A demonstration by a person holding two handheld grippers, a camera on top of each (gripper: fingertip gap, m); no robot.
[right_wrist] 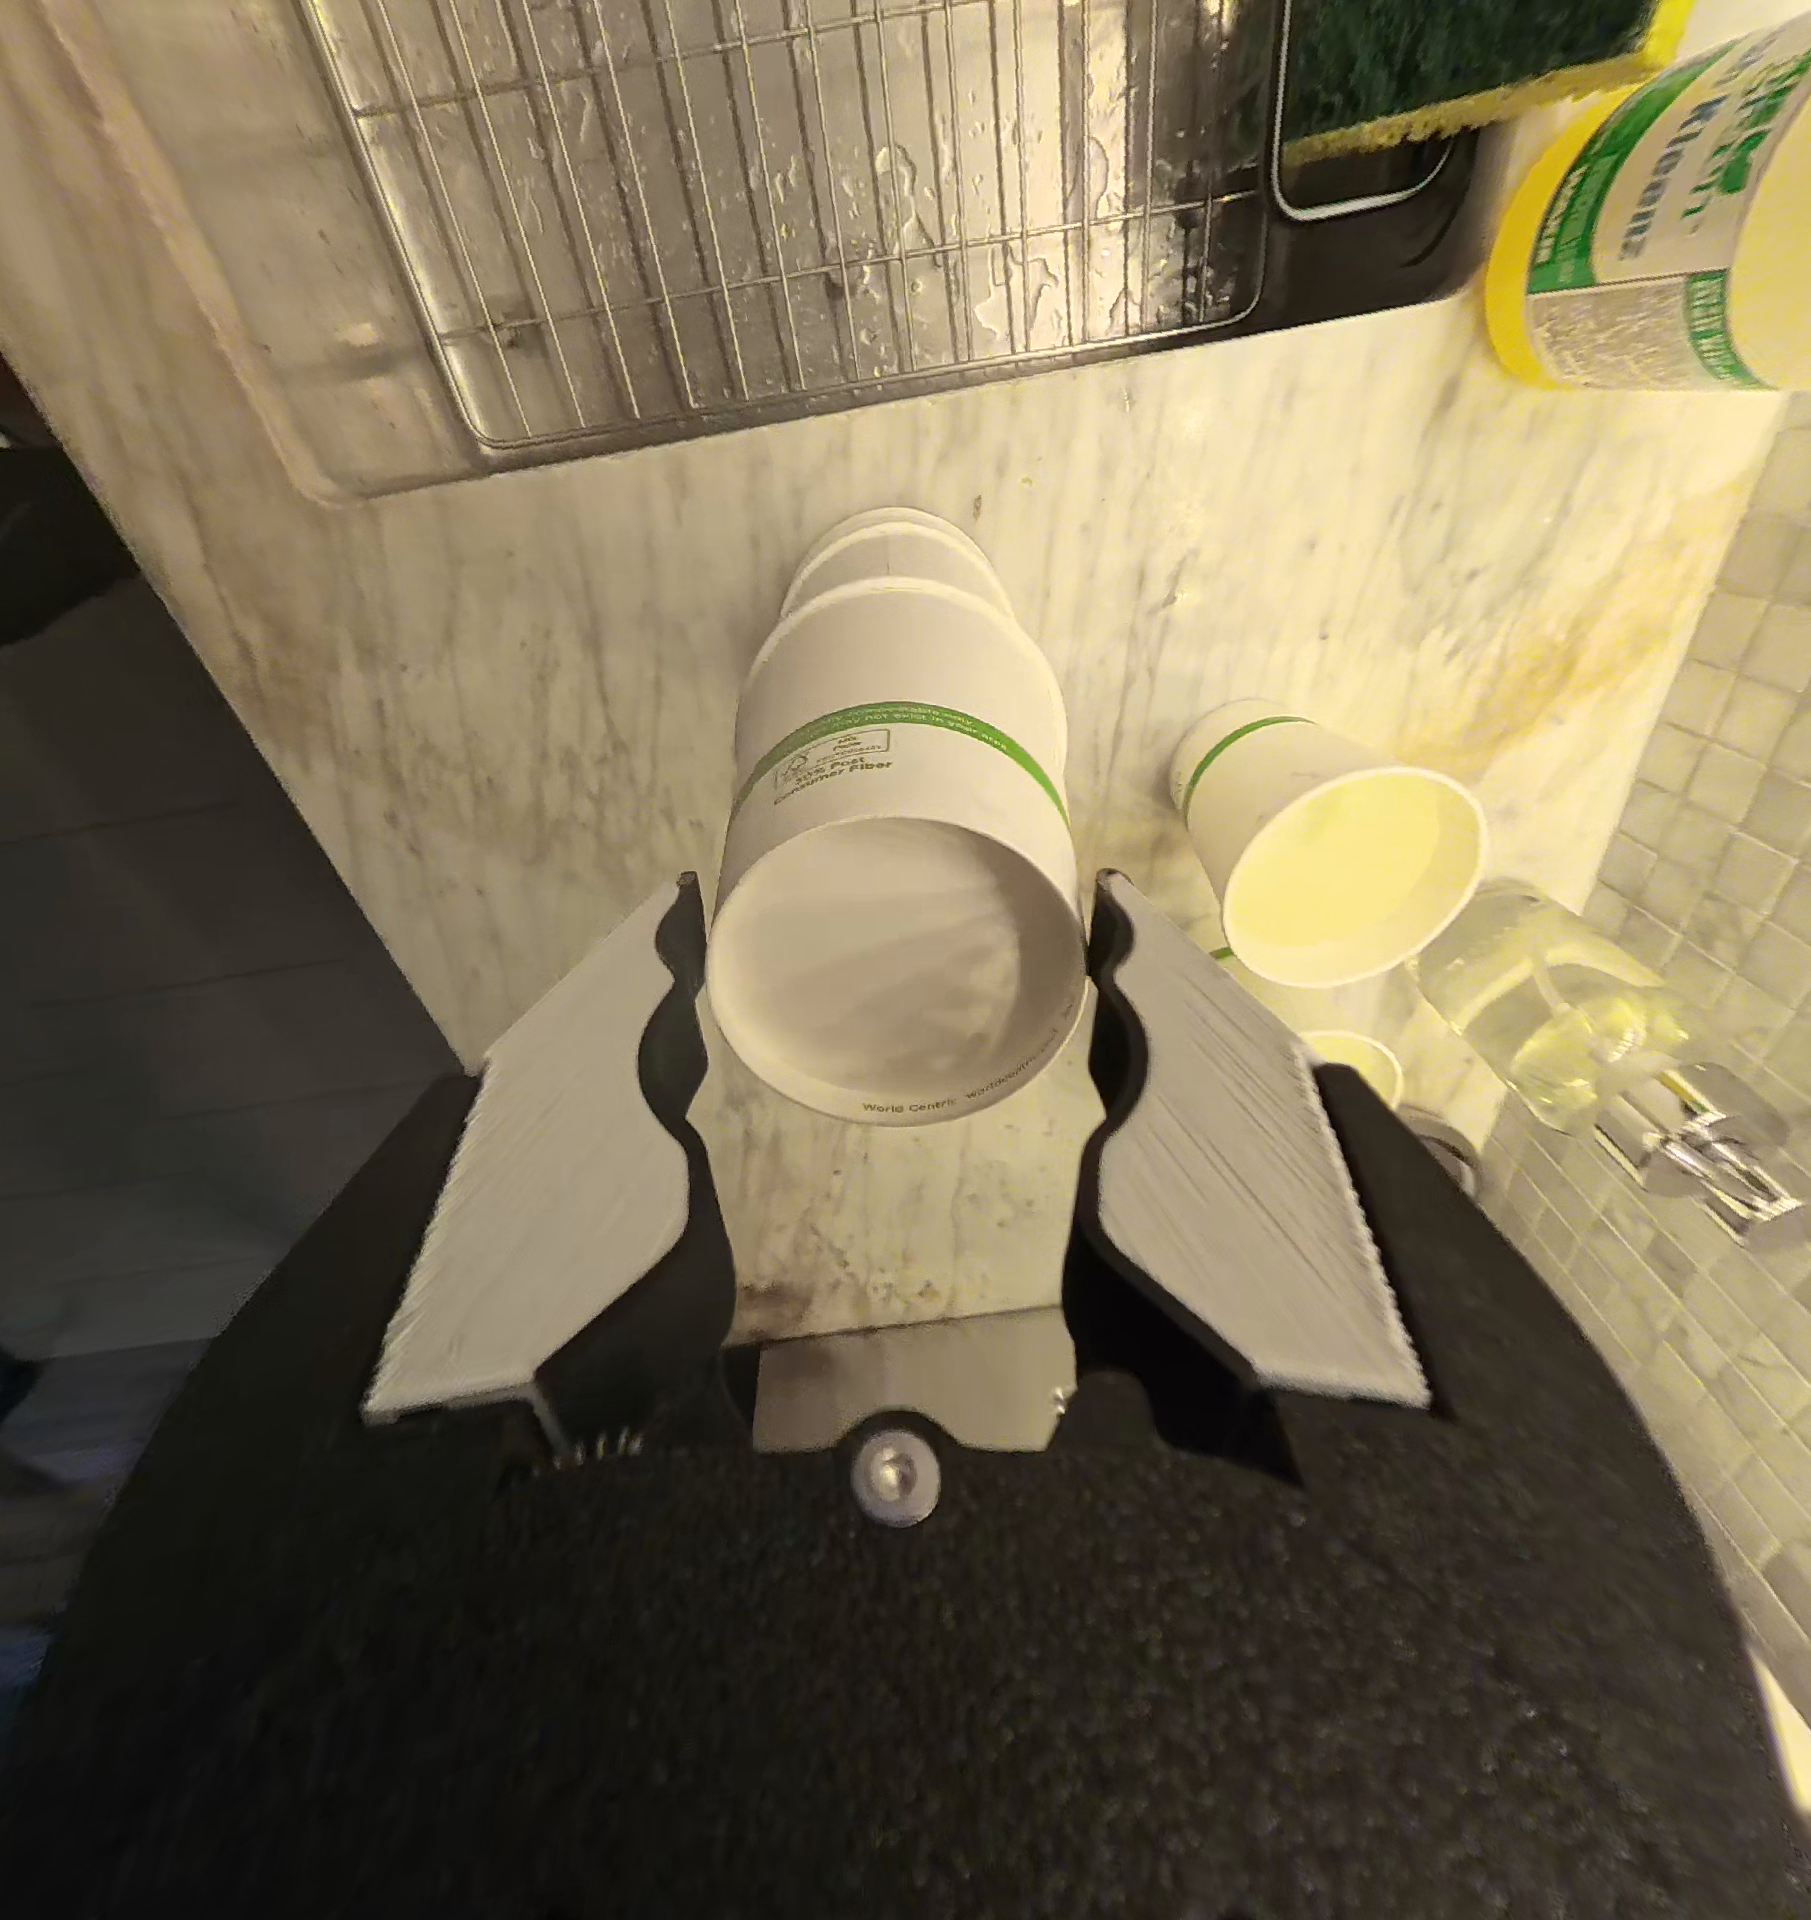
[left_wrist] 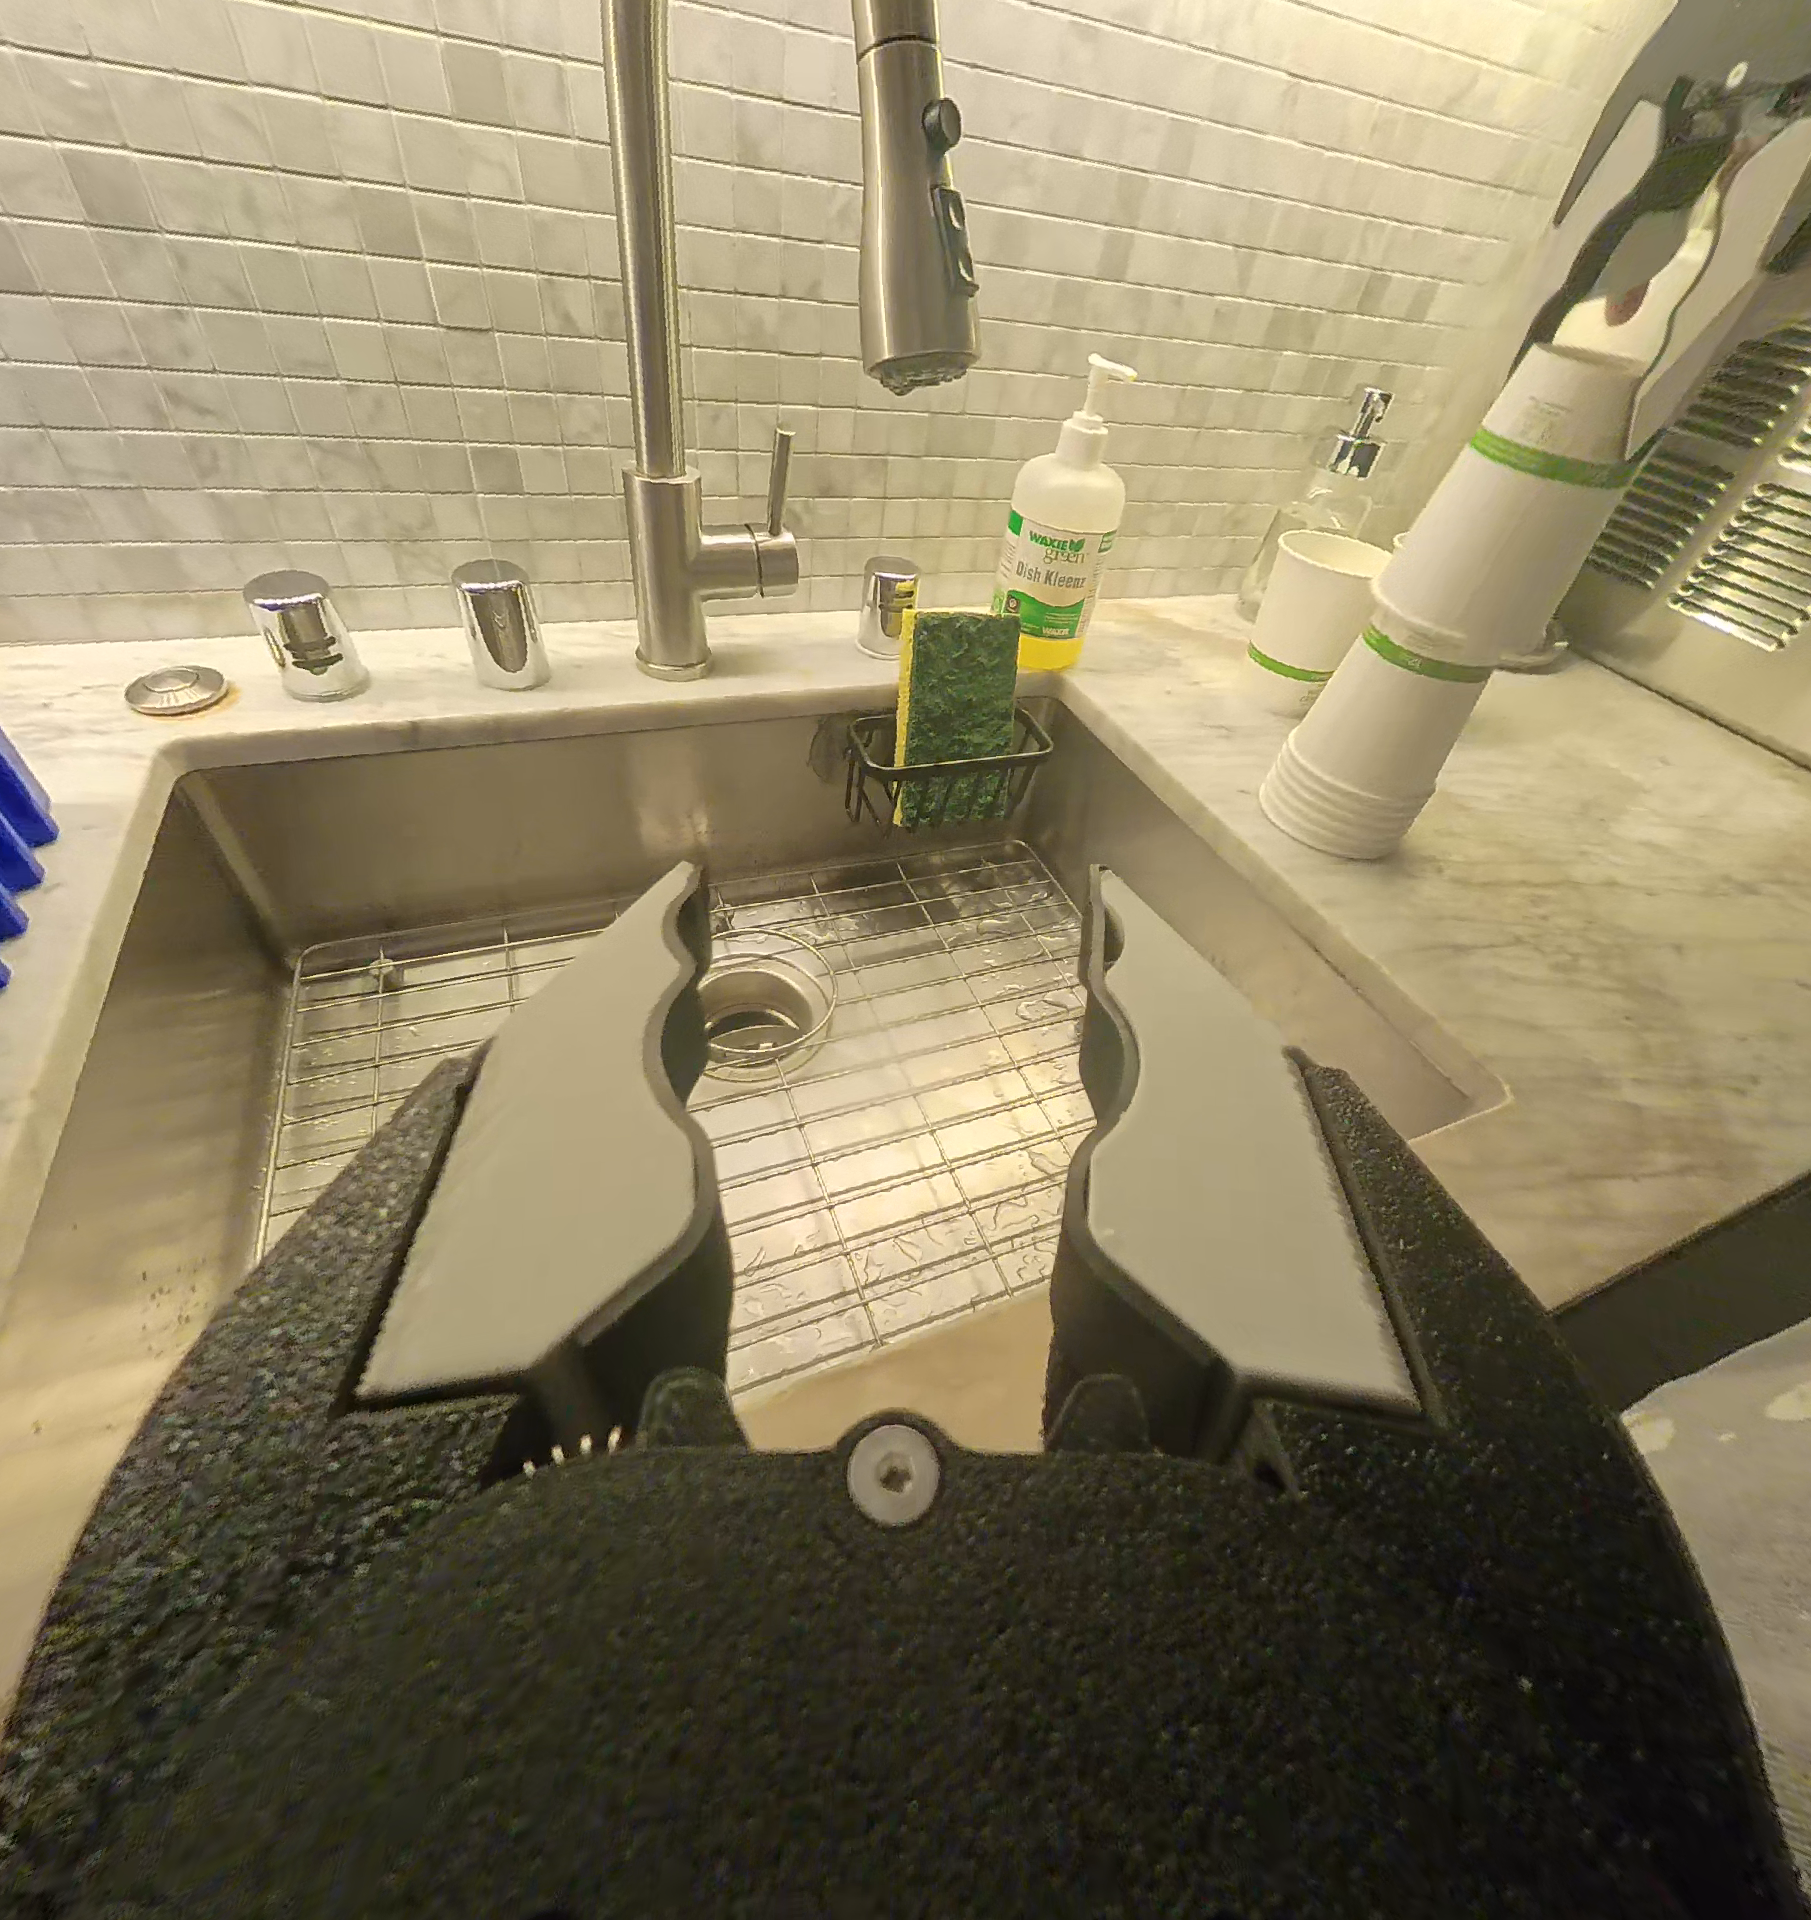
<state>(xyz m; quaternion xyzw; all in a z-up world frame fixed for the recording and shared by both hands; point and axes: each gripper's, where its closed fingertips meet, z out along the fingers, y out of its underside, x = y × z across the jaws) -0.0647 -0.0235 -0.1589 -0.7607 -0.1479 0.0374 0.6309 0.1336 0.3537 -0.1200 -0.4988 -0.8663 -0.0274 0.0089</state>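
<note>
Overhead, the right gripper (right_wrist: 896,914) is seen clamped about the base of an inverted stack of paper cups (right_wrist: 896,821), its jaws pressed against both sides of the top cup. Only the right wrist view shows the recessed white bottom of that cup; only the left wrist view shows the whole stack (left_wrist: 1400,665) tilted, its lowest rims resting on the marble counter (left_wrist: 1607,935), with the right gripper (left_wrist: 1649,343) at its upper end. The cups are smooth white paper, tapered, each ringed by a green band.

The left gripper (left_wrist: 896,914) is held wide apart and grasps nothing. Ahead of and below its fingers lies a stainless steel sink (left_wrist: 205,935) floored with a wet wire grid (left_wrist: 880,1143) and a round drain (left_wrist: 761,1003). Beyond the fingers a brushed-metal faucet (left_wrist: 662,416) rises, and a green-and-yellow sponge (left_wrist: 958,717) stands upright in a black wire caddy (left_wrist: 1026,748). A pump soap bottle (left_wrist: 1067,540) stands just behind it. To the right of the stack a single cup (right_wrist: 1337,852) stands upright beside a clear glass dispenser (right_wrist: 1545,1018).
</note>
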